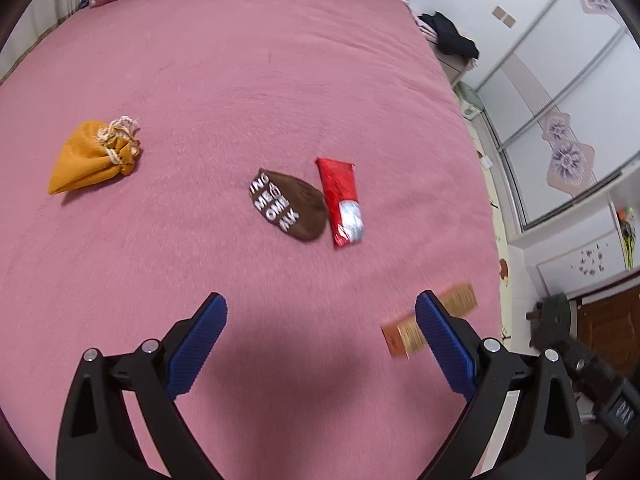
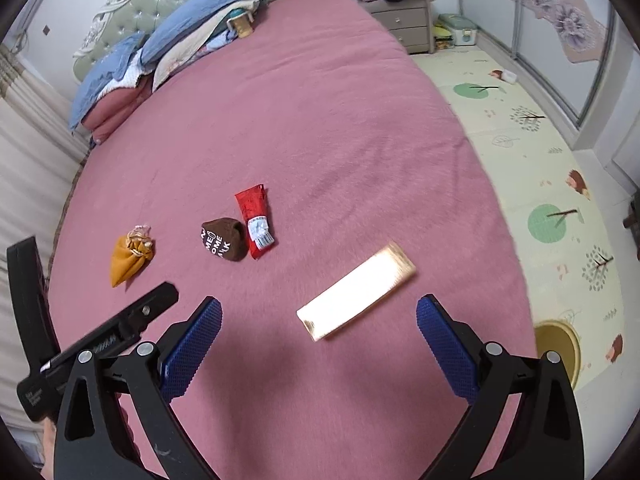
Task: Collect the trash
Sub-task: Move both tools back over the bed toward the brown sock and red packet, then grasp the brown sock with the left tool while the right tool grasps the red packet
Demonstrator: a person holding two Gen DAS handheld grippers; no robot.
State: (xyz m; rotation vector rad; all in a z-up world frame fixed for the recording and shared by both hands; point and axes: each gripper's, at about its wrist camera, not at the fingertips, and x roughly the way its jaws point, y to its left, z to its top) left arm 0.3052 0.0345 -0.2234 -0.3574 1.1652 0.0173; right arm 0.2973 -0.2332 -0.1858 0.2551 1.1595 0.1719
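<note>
On the pink bed [image 1: 240,80] lie a red wrapper [image 1: 341,202], a brown printed pouch [image 1: 289,210], an orange drawstring bag [image 1: 94,158] and a gold wrapper [image 1: 430,322]. My left gripper [image 1: 320,312] is open and empty above the bed, its right finger overlapping the gold wrapper. In the right wrist view my right gripper [image 2: 318,316] is open and empty, with the gold wrapper [image 2: 356,292] between and just beyond its fingers. The red wrapper [image 2: 255,226], brown pouch [image 2: 223,239] and orange bag [image 2: 130,256] lie farther off to the left.
Pillows and folded bedding [image 2: 160,52] are piled at the headboard. A nightstand [image 2: 400,20] with clothes stands beyond the bed's far corner. A patterned play mat [image 2: 540,168] covers the floor to the right. The left gripper's body [image 2: 100,340] shows at the left.
</note>
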